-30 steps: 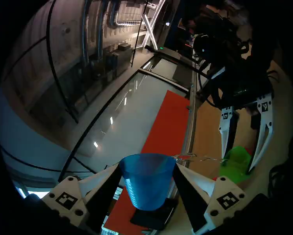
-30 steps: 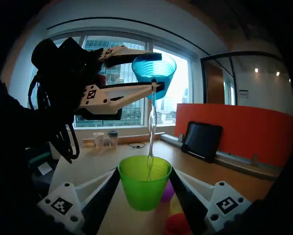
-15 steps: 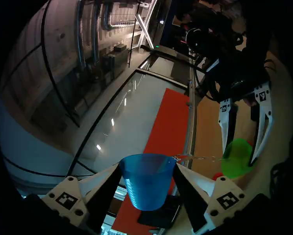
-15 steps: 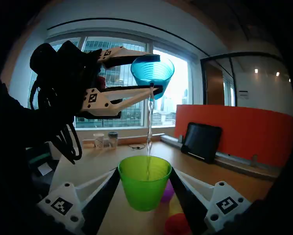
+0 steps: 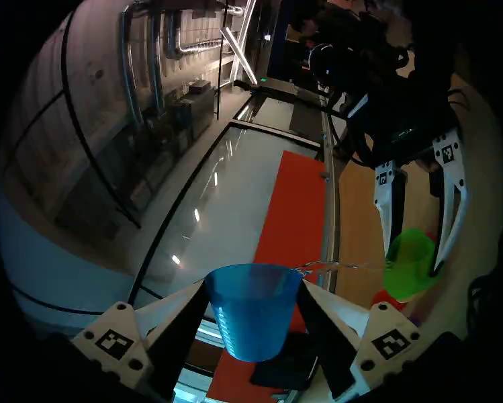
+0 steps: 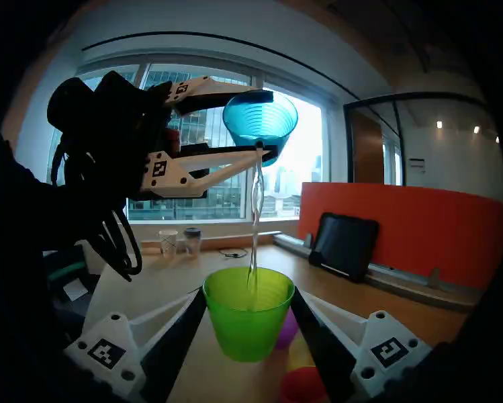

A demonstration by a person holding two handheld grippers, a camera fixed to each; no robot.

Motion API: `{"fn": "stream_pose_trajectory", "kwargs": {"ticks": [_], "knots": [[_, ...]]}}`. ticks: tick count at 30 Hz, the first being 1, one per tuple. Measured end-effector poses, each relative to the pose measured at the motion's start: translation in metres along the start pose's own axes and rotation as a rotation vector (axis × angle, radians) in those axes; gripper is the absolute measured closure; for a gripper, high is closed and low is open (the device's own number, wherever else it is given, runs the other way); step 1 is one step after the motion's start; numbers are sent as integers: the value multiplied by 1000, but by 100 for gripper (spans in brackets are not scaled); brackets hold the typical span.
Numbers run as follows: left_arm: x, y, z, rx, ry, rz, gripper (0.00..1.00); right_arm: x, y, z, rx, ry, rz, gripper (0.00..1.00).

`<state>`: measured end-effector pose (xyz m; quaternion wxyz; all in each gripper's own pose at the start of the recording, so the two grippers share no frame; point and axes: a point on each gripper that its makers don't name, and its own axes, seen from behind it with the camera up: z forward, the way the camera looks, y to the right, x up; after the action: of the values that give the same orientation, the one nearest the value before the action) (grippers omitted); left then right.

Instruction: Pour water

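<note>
Left gripper (image 5: 253,290), jaws clamped on the blue cup (image 5: 254,326), pours water (image 6: 254,221) from above the green cup (image 6: 248,326). Right gripper (image 6: 248,297) jaws clamp that cup

Tilted blue cup (image 6: 260,125) streaming water (image 6: 254,208) into upright green cup (image 6: 248,324)

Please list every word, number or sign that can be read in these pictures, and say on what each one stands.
None can be read.
On the right gripper: square markers, black-and-white patterns, no letters.
On the far wall: white sheet, too small to read.
On the green cup: no print visible.
</note>
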<state>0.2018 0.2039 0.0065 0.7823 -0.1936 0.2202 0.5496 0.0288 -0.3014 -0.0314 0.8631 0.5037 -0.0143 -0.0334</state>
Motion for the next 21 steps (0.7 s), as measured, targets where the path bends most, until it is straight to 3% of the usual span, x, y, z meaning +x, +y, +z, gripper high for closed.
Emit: {"fn": "stream_pose_trajectory", "kwargs": {"ticks": [21], "knots": [[12,-4,-2,2,9,115,13,6,1,-4,-10,18,1,9]]}}
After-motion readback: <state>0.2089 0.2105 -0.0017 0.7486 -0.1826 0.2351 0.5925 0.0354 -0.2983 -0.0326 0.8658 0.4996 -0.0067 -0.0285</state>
